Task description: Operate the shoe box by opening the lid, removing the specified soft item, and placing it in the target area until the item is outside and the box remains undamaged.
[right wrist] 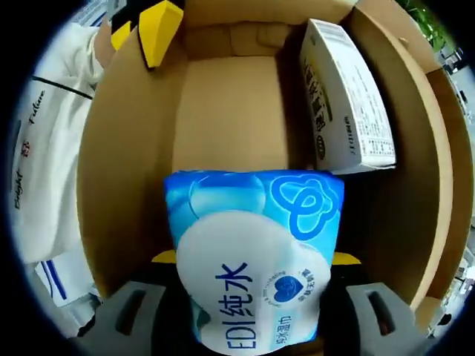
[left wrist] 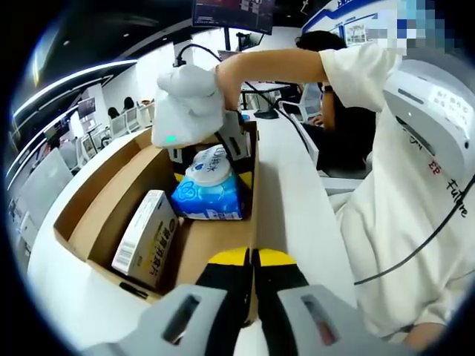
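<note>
Inside the open shoe box (right wrist: 126, 170), bare floor lies between the wipes pack (right wrist: 252, 252) and the white carton (right wrist: 343, 96) against 1 wall.

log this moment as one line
lid: open | right claw: shut on blue soft wet-wipes pack, inside brown cardboard box | left claw: shut on box wall

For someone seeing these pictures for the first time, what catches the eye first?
The blue wet-wipes pack, clamped by the right hand-held gripper inside the open cardboard box. Next, the white carton leaning on the box wall, and the left hand-held gripper, shut at the box edge.
</note>
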`<state>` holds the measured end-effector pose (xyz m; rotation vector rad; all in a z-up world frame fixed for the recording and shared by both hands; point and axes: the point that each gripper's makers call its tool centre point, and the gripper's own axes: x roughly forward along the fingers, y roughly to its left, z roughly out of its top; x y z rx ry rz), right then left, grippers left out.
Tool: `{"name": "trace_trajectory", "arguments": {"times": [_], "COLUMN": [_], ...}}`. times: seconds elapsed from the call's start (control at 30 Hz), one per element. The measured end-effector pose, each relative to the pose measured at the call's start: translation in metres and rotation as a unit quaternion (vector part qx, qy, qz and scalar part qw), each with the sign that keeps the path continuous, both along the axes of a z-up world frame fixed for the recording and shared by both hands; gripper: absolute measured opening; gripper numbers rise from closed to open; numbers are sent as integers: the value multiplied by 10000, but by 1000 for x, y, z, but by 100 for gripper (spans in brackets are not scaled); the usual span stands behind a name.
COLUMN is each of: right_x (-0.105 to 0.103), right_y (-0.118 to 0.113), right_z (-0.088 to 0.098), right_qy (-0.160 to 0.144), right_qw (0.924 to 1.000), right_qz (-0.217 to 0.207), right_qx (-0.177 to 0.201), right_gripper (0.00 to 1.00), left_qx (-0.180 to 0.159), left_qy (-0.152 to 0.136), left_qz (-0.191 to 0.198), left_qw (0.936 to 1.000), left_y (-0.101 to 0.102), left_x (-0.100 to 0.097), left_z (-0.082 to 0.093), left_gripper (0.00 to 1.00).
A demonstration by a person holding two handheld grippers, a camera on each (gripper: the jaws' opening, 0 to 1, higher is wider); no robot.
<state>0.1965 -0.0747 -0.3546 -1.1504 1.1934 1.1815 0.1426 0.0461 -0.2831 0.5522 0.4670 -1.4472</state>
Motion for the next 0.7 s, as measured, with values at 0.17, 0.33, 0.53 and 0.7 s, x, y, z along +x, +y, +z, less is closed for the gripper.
{"name": "trace_trajectory", "arguments": {"times": [0.17,0.33,0.53,0.7], "right_x": [-2,-1,0,-1], "right_y": [0,-2,-2,-3], "right_z": [-1,-1,0,2], "right_qy": [41,50,46,38], "right_qw": [10000,10000,10000,9999], "right_qz": [52,12,-8,9], "right_qx": [-68,-61,20,164], "right_gripper": [73,73,71,68], "left_qx": [-8,-2,-14,-38], "left_qy": [-5,18,-22,-43], "left_qz": [-4,-27,-11,-70], "left_qw": [10000,10000,10000,10000], "left_y": [0,0,0,0], "left_x": [0,0,0,-1], "left_z": [0,0,0,1], "left_gripper": [2,2,2,1]}}
